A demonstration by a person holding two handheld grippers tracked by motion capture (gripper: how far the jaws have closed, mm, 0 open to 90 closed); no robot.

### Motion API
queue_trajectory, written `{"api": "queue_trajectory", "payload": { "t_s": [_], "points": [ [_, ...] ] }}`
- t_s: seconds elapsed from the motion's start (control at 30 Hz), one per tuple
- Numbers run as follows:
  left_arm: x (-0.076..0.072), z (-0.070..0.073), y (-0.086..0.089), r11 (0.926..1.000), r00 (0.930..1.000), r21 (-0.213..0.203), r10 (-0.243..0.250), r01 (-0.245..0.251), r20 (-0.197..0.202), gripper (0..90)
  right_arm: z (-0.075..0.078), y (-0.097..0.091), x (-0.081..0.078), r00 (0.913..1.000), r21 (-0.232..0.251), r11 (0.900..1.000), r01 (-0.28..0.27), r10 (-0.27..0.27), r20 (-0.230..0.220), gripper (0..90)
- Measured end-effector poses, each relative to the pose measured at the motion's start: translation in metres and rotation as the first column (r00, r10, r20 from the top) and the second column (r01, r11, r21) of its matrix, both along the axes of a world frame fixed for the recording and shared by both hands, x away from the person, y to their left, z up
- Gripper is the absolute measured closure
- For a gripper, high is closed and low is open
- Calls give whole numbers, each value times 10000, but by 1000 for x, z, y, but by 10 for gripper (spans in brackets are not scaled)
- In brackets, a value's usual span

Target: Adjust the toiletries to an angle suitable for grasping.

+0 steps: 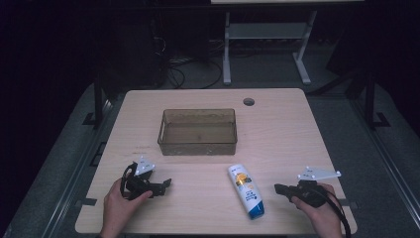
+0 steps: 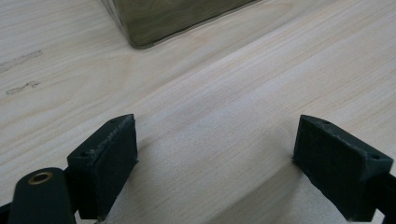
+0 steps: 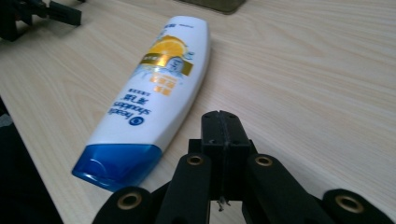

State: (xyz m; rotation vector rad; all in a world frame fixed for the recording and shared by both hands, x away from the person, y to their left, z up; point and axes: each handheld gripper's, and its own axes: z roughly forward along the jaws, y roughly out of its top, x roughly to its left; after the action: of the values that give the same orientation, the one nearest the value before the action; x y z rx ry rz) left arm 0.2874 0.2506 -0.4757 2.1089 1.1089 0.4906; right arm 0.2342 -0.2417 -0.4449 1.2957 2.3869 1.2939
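Apparently poised to begin, the left gripper [image 1: 166,184] rests spread wide while the right gripper [image 1: 278,189] sits clenched empty beside the shampoo bottle [image 1: 246,191], near the tub [image 1: 198,145].

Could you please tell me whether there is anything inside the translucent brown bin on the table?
The translucent brown bin looks empty from the high view: its bare floor shows through the open top, with only a faint dark spot. The strip behind its near wall is hidden.

A clear brownish bin [image 1: 198,131] is sitting mid-table [image 1: 277,148]. A white shampoo bottle [image 1: 246,191] with a blue cap is lying flat nearer the front edge.
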Motion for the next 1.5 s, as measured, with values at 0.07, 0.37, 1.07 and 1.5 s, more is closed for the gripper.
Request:
{"api": "queue_trajectory", "payload": {
  "t_s": [0.07, 0.37, 1.07, 1.5],
  "points": [
    [0, 0, 0, 10000, 10000, 0, 5, -5, -3, 124, 0, 4, -1, 9999, 35, 9999, -128, 128, 23, 899],
    [0, 0, 0, 10000, 10000, 0, 14, -14, -4, 125, 2, 24, -4, 9976, 109, 9976, -683, 682, 105, 899],
    [0, 0, 0, 10000, 10000, 1, 15, -15, -4, 124, 3, 69, -15, 9801, 343, 9795, -1987, 1986, 73, 898],
    [0, 0, 0, 10000, 10000, 5, 13, -13, -5, 124, -2, 86, -19, 9670, 243, 9668, -2544, 2547, -93, 898]
  ]
}}
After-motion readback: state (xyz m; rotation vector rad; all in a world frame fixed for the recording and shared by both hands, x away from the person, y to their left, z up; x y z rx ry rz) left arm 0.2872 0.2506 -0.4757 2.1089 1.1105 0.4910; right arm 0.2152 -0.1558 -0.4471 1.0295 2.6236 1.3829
